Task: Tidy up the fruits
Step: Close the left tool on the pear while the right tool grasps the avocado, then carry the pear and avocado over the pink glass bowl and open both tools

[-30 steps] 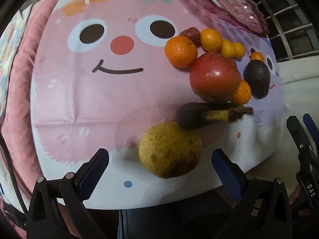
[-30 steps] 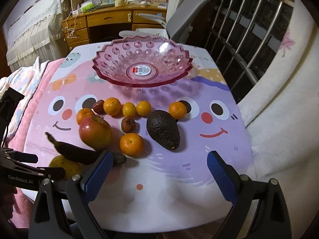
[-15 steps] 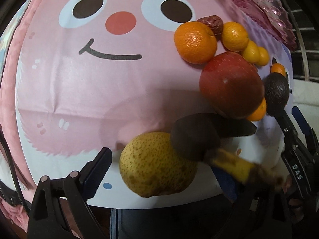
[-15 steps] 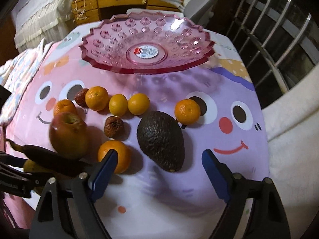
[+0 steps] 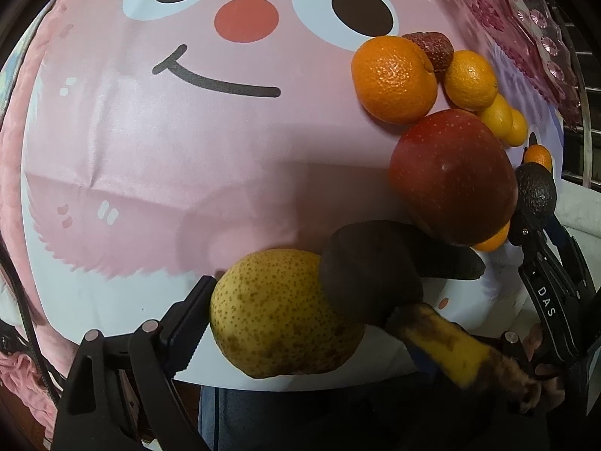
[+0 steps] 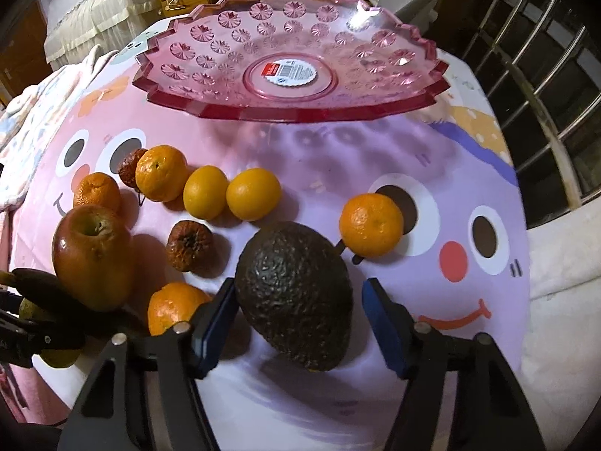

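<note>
Plainly, both grippers are coming in on fruit at once, and that is where trouble could start. The right gripper (image 6: 298, 314) straddles the dark, pebbly-skinned avocado (image 6: 296, 293), its jaws closing; the left blue pad looks at or just short of the skin while the right pad stands apart, so nothing is gripped yet. The avocado tapers, so pads landing off its widest part could squeeze it out sideways toward the small orange mandarin (image 6: 174, 306) just beside it.

The left gripper (image 5: 308, 315) is around the speckled yellow pear (image 5: 278, 312), jaws closing, with one black pad near the pear's side; the other pad is hidden behind the blackened, overripe banana (image 5: 379, 270), so I cannot tell whether it touches. That banana lies across the pear and against the red apple (image 5: 450, 176). Lifting the pear would likely drag or roll the banana, nudging the apple and the loose mandarins. The pear also sits close to the near edge of the bench with its pink cartoon-face cloth (image 5: 169, 150), so a slip could send it off.

The scalloped pink plastic fruit bowl (image 6: 289, 112), still empty, sits at the far side.
</note>
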